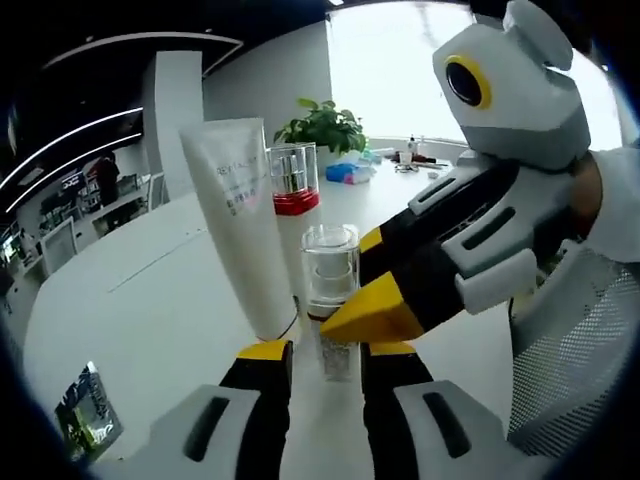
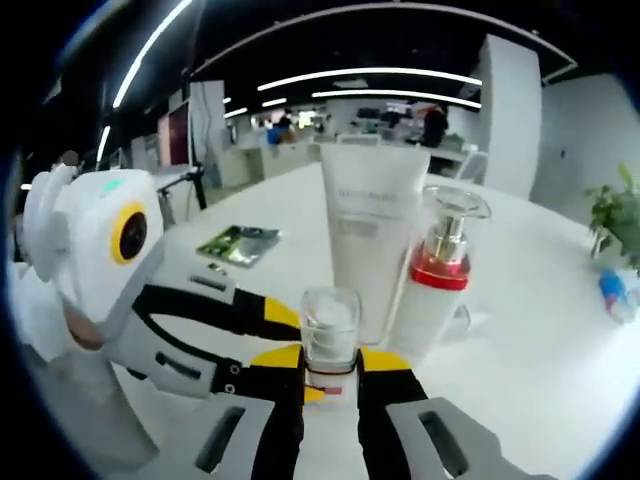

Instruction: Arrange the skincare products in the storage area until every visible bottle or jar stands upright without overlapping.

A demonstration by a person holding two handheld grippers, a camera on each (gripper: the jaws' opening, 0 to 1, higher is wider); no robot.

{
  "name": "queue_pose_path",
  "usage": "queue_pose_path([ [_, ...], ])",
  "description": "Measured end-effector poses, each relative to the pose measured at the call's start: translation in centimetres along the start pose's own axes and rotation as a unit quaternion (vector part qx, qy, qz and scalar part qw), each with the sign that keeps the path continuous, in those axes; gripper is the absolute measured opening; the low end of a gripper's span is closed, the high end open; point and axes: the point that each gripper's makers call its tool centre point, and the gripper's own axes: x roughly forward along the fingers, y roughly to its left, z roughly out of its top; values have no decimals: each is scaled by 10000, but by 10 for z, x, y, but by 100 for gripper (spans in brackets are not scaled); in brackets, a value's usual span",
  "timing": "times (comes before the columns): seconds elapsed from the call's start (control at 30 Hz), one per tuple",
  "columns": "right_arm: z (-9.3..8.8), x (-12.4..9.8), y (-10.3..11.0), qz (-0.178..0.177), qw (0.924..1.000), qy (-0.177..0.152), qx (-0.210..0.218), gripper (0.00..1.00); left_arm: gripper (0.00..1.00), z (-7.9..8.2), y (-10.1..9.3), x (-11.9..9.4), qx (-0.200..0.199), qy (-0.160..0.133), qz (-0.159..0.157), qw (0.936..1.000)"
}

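Clear-capped bottle (image 1: 331, 300) stands upright at lower centre of my left gripper view, straight ahead between the left gripper (image 1: 327, 362) jaws, which sit apart beside it. My right gripper (image 2: 331, 368) clamps its base. Tube (image 1: 240, 220) and red-collared pump bottle (image 1: 293, 190) stand just behind; open tabletop (image 1: 150, 300) lies left.

tube (image 1: 240, 215): white, faint grey lettering
pump bottle (image 2: 438, 285): white body, red band, silver pump under a clear cap
small bottle (image 2: 329, 335): clear cap, thin red ring below it (label speckled grey in the left gripper view)
left gripper (image 1: 325, 362): black jaws, yellow tips, grey-white shell
right gripper (image 2: 330, 372): same black, yellow, grey-white
table (image 2: 520, 330): plain white
plant (image 1: 322, 127): green leaves
packet (image 2: 240, 243): green, patterned
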Motion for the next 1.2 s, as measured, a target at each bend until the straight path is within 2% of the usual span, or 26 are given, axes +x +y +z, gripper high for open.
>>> queue_pose_path([
  [0.17, 1, 5, -4, -118, 9999, -17, -8, 11, 22, -1, 3, 0, -31, 48, 37, 10000],
  [0.5, 7, 11, -10, -529, 9979, -181, -327, 11, 22, -3, 5, 1, 22, 81, 41, 10000],
  [0.73, 8, 12, -9, -513, 9979, -237, -328, 12, 22, 0, 3, 1, 5, 34, -10, 10000],
  [0.93, 5, 10, -11, -497, 9981, -196, -302, 19, 22, -2, 3, 0, 9, 102, -15, 9999],
  [1.2, 5, -2, -15, -426, 9987, -273, -24, 18, 21, -5, 2, 1, 25, 133, -42, 9999],
])
